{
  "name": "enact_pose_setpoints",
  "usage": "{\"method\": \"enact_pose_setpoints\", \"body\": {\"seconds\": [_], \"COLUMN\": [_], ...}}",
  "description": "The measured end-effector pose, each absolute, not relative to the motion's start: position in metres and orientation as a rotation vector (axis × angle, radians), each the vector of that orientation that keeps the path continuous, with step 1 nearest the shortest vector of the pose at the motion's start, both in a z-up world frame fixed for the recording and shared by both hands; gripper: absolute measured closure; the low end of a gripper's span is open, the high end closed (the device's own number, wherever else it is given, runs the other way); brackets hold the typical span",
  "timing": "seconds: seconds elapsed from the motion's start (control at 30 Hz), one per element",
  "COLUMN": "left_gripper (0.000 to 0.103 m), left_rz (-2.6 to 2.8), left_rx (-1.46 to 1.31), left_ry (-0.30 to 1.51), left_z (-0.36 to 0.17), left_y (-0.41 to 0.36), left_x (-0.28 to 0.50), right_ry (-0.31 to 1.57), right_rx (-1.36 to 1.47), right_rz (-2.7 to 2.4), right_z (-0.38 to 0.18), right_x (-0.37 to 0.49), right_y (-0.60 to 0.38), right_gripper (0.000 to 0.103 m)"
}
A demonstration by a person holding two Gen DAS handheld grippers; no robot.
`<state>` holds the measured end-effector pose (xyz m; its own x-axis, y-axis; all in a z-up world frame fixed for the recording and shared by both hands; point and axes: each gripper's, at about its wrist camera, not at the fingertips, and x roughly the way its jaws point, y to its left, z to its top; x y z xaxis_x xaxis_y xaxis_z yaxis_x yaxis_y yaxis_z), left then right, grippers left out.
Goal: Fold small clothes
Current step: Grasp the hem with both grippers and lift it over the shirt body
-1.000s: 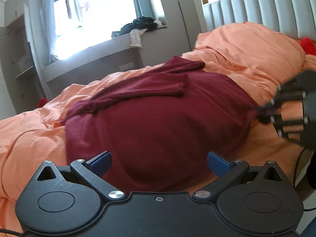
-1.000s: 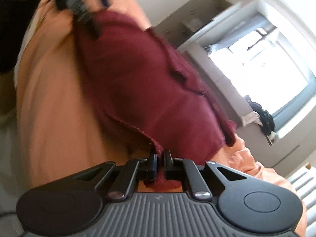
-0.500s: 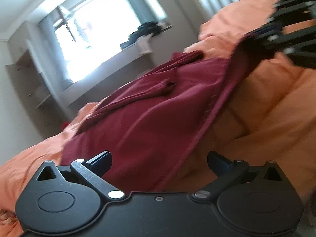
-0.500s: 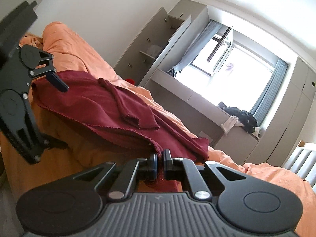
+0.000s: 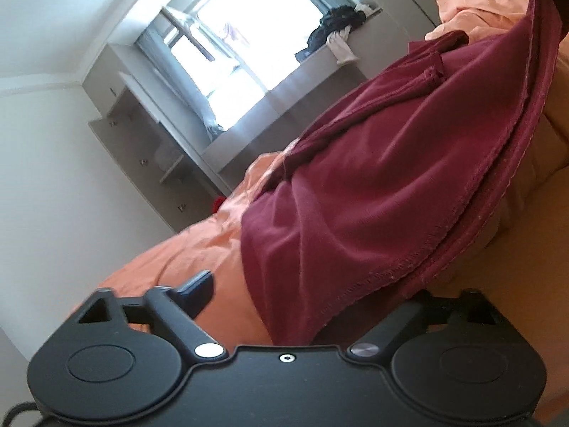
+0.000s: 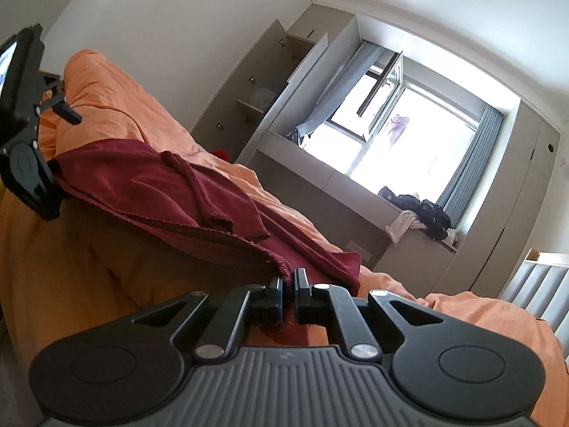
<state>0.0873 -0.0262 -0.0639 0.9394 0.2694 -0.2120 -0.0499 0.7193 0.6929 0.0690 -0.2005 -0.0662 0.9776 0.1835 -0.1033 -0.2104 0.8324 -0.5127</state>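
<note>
A dark red garment (image 5: 373, 178) lies spread on an orange duvet (image 5: 199, 245). My right gripper (image 6: 288, 281) is shut on its stitched hem and holds that edge lifted off the bed. The hem runs taut from there to the other corner of the garment (image 6: 142, 178) at the left. There my left gripper (image 6: 60, 163) stands around that corner with its jaws wide apart and closing. In the left wrist view the hem corner hangs between the jaws of the left gripper (image 5: 309, 295). One blue pad (image 5: 197, 290) shows bare; the cloth hides the other.
Beyond the bed, a bright window has a ledge with a pile of dark and white clothes (image 6: 423, 213). An open grey wardrobe (image 6: 256, 99) stands to its left. A padded headboard (image 6: 540, 277) is at the right. A small red item (image 6: 220, 154) lies past the duvet.
The left gripper rolled and sank to the garment's near hem corner, which now lies between its jaws. The right gripper, still shut on the hem, raised that edge off the duvet.
</note>
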Motion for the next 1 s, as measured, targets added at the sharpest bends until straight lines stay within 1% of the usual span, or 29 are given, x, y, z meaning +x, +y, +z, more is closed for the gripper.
{"method": "enact_pose_setpoints", "body": {"seconds": [0.07,0.1,0.17,0.2,0.27,0.37,0.5,0.57,0.63,0.73,0.77,0.83,0.9,0.97,1.0], "left_gripper": [0.036,0.041,0.063,0.068,0.091,0.099,0.099,0.099,0.099,0.099,0.099,0.099,0.099,0.099,0.099], "left_rz": [0.176,0.175,0.175,0.174,0.171,0.168,0.168,0.158,0.139,0.112,0.106,0.094,0.086,0.086,0.088], "left_rx": [0.765,0.773,0.776,0.774,0.770,0.745,0.753,0.745,0.722,0.678,0.668,0.644,0.628,0.620,0.620], "left_ry": [0.296,0.294,0.301,0.307,0.315,0.276,0.206,0.192,0.191,0.206,0.212,0.223,0.228,0.225,0.221], "left_z": [-0.062,-0.062,-0.059,-0.058,-0.055,-0.046,-0.025,-0.014,-0.002,0.015,0.018,0.027,0.034,0.039,0.042], "left_y": [-0.027,-0.027,-0.025,-0.023,-0.018,-0.012,-0.012,-0.013,-0.015,-0.014,-0.012,-0.010,-0.007,-0.006,-0.006], "left_x": [0.085,0.085,0.086,0.086,0.091,0.091,0.090,0.091,0.093,0.097,0.097,0.098,0.099,0.099,0.099], "right_ry": [0.060,0.065,0.071,0.074,0.086,0.114,0.170,0.208,0.248,0.282,0.287,0.292,0.280,0.258,0.247], "right_rx": [-0.555,-0.557,-0.560,-0.561,-0.563,-0.578,-0.607,-0.619,-0.622,-0.622,-0.626,-0.636,-0.662,-0.718,-0.748], "right_rz": [0.206,0.205,0.204,0.204,0.208,0.227,0.268,0.289,0.317,0.352,0.362,0.382,0.380,0.336,0.303], "right_z": [-0.068,-0.068,-0.069,-0.070,-0.072,-0.076,-0.085,-0.089,-0.094,-0.100,-0.101,-0.105,-0.108,-0.113,-0.115], "right_x": [0.069,0.070,0.068,0.068,0.067,0.066,0.068,0.071,0.074,0.077,0.077,0.077,0.078,0.079,0.081], "right_y": [-0.200,-0.200,-0.199,-0.199,-0.199,-0.196,-0.188,-0.184,-0.181,-0.175,-0.172,-0.165,-0.157,-0.147,-0.142], "right_gripper": [0.097,0.097,0.097,0.097,0.097,0.097,0.097,0.094,0.088,0.051,0.046,0.031,0.022,0.021,0.023]}}
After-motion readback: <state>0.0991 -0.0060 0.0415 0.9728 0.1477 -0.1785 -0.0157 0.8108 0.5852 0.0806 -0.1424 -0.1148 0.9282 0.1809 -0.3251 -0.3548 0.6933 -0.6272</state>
